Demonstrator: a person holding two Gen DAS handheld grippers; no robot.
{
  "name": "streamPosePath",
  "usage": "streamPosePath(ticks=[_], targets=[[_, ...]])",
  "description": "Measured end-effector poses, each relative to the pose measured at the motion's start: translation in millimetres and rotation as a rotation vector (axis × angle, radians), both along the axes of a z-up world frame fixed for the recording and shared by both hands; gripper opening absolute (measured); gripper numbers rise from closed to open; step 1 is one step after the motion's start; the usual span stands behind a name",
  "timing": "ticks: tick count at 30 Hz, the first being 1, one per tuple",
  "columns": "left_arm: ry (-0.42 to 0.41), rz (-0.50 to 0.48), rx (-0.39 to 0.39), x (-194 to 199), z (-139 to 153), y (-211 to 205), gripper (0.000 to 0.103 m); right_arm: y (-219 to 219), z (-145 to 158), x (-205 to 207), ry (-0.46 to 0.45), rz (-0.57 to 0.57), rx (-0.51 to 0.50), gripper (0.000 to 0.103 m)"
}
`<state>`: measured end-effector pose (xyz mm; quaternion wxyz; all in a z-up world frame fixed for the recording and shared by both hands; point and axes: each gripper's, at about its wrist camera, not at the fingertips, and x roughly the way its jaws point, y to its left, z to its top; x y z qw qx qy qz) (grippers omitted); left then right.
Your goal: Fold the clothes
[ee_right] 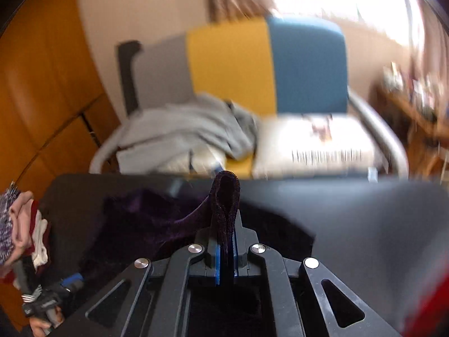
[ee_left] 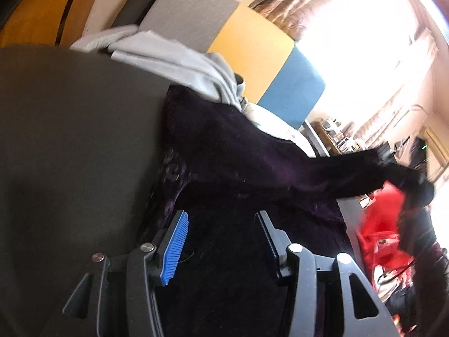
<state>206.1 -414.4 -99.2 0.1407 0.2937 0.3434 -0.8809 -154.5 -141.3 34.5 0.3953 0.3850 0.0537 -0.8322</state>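
A dark purple fuzzy garment (ee_left: 224, 163) lies on the black table (ee_left: 70, 140). My left gripper (ee_left: 221, 227) hovers open just above its body, blue-padded fingers (ee_left: 175, 244) spread with nothing between them. One part of the garment stretches up and right as a taut strip (ee_left: 350, 174). In the right wrist view my right gripper (ee_right: 226, 241) is shut on a fold of the garment (ee_right: 146, 219), and a loop of fabric (ee_right: 226, 193) sticks out past the fingertips. The left gripper (ee_right: 56, 295) shows at lower left, held in a hand.
Behind the table stands a chair (ee_right: 230, 64) with a grey, yellow and blue back. It holds a crumpled grey hoodie (ee_right: 182, 132) and a folded white printed item (ee_right: 317, 146). A stack of clothes (ee_right: 19, 224) sits at the table's left edge. Red fabric (ee_left: 378, 224) is at the right.
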Motion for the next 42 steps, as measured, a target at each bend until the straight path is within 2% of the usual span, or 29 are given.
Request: streamPosePath(ticks=[2, 3, 4, 6, 8, 11, 14, 16, 19, 20, 22, 23, 28, 30, 34, 36, 38, 39, 40, 42], targets=[[0.022, -0.030, 0.020, -14, 6, -1, 0.052, 9, -25, -15, -0.065, -0.040, 0.022, 0.006], [0.030, -0.055, 0.100, -26, 1, -5, 0.057, 13, -32, -20, -0.085, -0.050, 0.022, 0.006], [0.039, -0.079, 0.182, -38, -4, -10, 0.057, 16, -30, -21, -0.088, -0.047, 0.008, 0.006], [-0.002, -0.038, 0.305, -46, -18, -23, 0.057, 22, -27, -22, -0.094, -0.040, -0.020, 0.006], [-0.005, 0.003, 0.348, -51, -26, -25, 0.057, 29, -24, -24, -0.099, -0.033, -0.049, 0.007], [0.066, 0.077, 0.417, -49, -30, -33, 0.057, 33, -19, -23, -0.105, -0.010, -0.059, 0.007], [0.138, 0.138, 0.512, -40, -33, -40, 0.057, 28, -38, -20, -0.119, 0.009, 0.000, 0.007], [0.141, 0.202, 0.517, -30, -36, -43, 0.054, 26, -51, -19, -0.131, 0.016, 0.034, 0.008], [0.146, 0.263, 0.527, -20, -41, -46, 0.037, 23, -68, -12, -0.143, 0.032, 0.065, 0.008], [0.137, 0.269, 0.518, -19, -41, -46, 0.023, 21, -70, -10, -0.140, 0.041, 0.072, 0.008], [0.121, 0.279, 0.482, -18, -40, -45, 0.015, 11, -61, -1, -0.103, 0.078, 0.073, 0.008], [0.119, 0.282, 0.471, -17, -40, -45, 0.008, 4, -50, 5, -0.079, 0.102, 0.066, 0.008], [0.173, 0.295, 0.461, -9, -38, -45, 0.007, -34, 40, 43, 0.066, 0.259, -0.071, 0.007], [0.198, 0.315, 0.485, -1, -40, -51, 0.006, -46, 79, 60, 0.122, 0.317, -0.145, 0.007], [0.218, 0.387, 0.498, 20, -46, -68, 0.006, -49, 127, 81, 0.190, 0.359, -0.264, 0.006], [0.212, 0.414, 0.486, 29, -47, -74, 0.009, -45, 121, 77, 0.186, 0.327, -0.257, 0.006], [0.190, 0.436, 0.451, 37, -46, -77, 0.010, -40, 95, 64, 0.146, 0.272, -0.201, 0.006], [0.152, 0.450, 0.406, 40, -45, -77, 0.013, -39, 76, 56, 0.128, 0.240, -0.151, 0.007], [0.132, 0.449, 0.398, 42, -46, -77, 0.015, -36, 52, 45, 0.100, 0.201, -0.094, 0.007], [0.132, 0.435, 0.435, 46, -50, -75, 0.017, -27, -2, 18, 0.010, 0.114, 0.001, 0.007]])
